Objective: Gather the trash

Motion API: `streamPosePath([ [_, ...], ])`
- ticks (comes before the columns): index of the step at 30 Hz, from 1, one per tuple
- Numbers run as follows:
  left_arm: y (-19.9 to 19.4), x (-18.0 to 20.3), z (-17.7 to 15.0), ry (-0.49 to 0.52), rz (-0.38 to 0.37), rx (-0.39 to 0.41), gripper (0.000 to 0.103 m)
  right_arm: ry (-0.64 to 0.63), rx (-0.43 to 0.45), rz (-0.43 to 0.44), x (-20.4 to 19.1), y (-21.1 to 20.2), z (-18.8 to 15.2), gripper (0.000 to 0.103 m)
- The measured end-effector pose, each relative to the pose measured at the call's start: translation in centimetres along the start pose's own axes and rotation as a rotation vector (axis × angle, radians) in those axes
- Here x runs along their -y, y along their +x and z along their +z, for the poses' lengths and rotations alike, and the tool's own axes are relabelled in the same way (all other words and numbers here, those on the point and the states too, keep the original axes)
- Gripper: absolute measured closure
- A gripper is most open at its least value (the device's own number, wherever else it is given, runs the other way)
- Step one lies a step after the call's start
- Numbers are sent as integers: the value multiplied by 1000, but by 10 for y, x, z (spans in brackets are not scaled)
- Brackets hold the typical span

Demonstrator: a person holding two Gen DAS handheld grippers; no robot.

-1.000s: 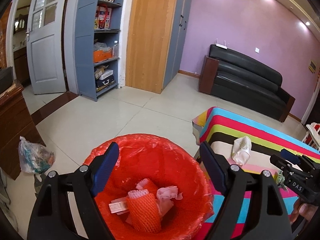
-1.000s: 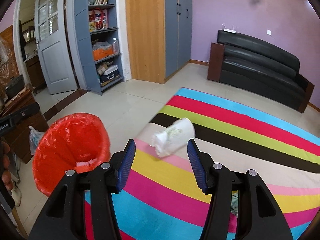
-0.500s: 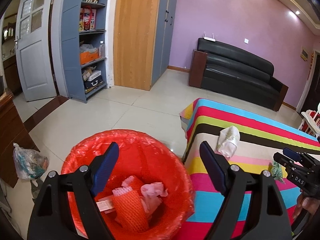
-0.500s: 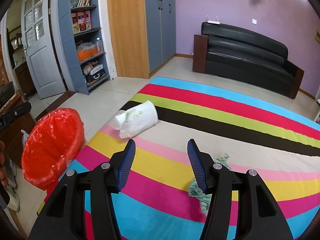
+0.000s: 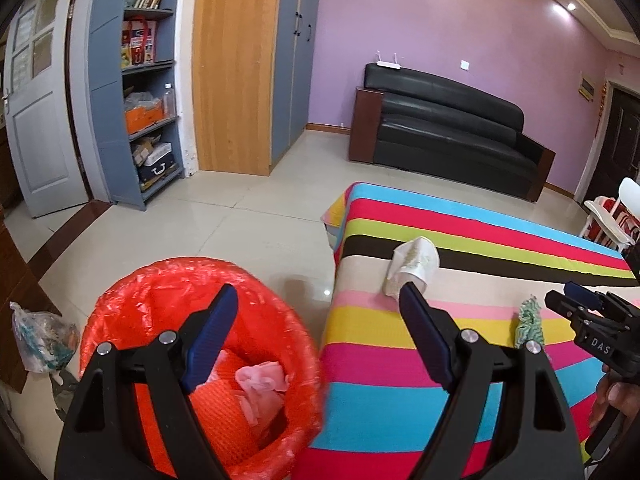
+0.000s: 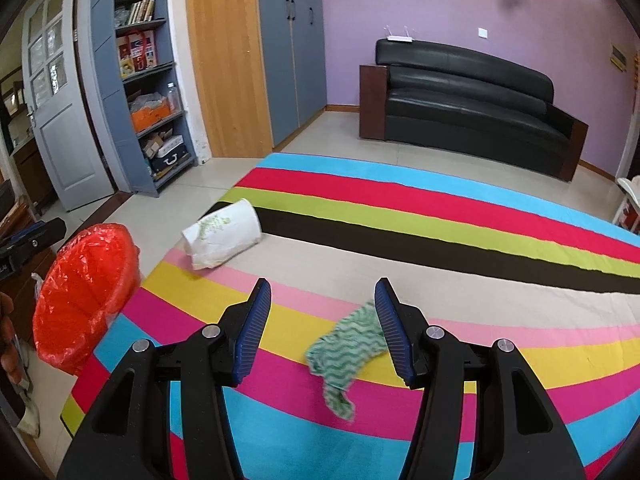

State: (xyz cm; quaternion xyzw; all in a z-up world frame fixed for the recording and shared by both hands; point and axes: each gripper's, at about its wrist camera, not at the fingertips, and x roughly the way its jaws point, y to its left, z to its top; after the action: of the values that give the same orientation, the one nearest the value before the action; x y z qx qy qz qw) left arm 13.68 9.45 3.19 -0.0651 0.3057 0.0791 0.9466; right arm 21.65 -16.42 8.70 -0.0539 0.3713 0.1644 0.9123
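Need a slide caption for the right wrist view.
Open right gripper nears green wrapper on striped rug; white cup beyond.

The room had purple walls point(image 6: 440, 0) and a pale tiled floor point(image 5: 200, 232). A black leather sofa point(image 6: 468, 100) stood against the far wall at about one o'clock, a white router point(image 6: 398, 38) on its back. At eleven o'clock rose a wooden panel point(image 6: 228, 60) beside blue-grey wardrobe doors point(image 6: 296, 40); farther round, at ten o'clock, open shelves point(image 6: 148, 80) held books and boxes, next to a grey glazed door point(image 6: 60, 120). Ceiling spotlights point(image 5: 571, 6) glowed overhead. A striped rug point(image 6: 440, 220) covered the floor.
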Motion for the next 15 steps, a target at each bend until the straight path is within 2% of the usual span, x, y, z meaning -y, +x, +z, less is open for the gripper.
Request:
streamPosePath([
  [8, 14, 33, 8, 29, -43, 1, 23, 19, -51, -20, 15, 21, -7, 50],
  [15, 36, 58, 9, 45, -75, -19, 23, 4, -114, -3, 9, 42, -11, 52],
])
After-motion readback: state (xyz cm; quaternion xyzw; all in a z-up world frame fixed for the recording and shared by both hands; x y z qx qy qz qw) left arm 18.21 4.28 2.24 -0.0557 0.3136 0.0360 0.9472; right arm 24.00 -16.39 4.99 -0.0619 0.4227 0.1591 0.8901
